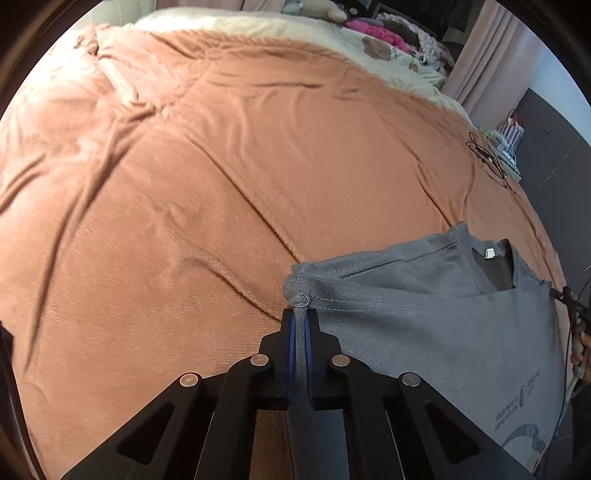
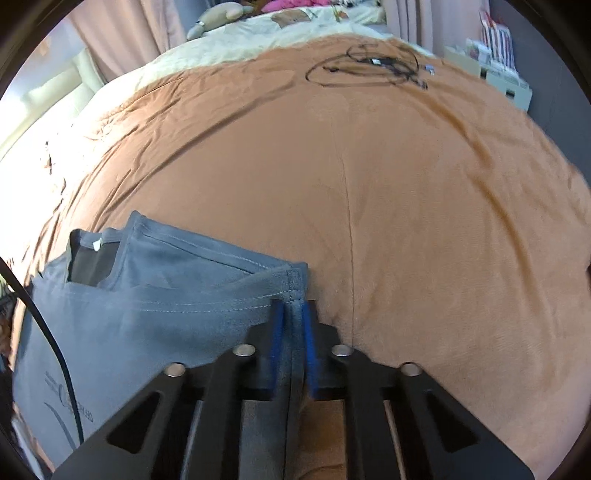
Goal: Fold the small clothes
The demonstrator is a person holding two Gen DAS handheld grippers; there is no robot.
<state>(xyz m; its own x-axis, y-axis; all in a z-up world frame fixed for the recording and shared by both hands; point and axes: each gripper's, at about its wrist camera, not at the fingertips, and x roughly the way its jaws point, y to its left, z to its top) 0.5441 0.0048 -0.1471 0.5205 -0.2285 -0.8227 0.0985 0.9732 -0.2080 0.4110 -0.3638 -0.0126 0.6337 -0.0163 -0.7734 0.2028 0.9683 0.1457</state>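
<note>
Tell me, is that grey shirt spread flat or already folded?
Partly folded. The grey shirt has its bottom hem doubled up over its chest, leaving the collar uncovered. It lies on the brown blanket.

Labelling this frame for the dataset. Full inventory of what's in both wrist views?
T-shirt: one, grey, partly folded on the blanket, near edge.
Blanket: one, rust-brown, covering the bed.
Duvet: one, cream, far end of the bed.
Cable: one tangle, black, far side of the blanket.
Plush toy: one, beige, on the duvet.
Left gripper: black, blue pads, shut on the T-shirt's left corner.
Right gripper: same, shut on its right corner.
</note>
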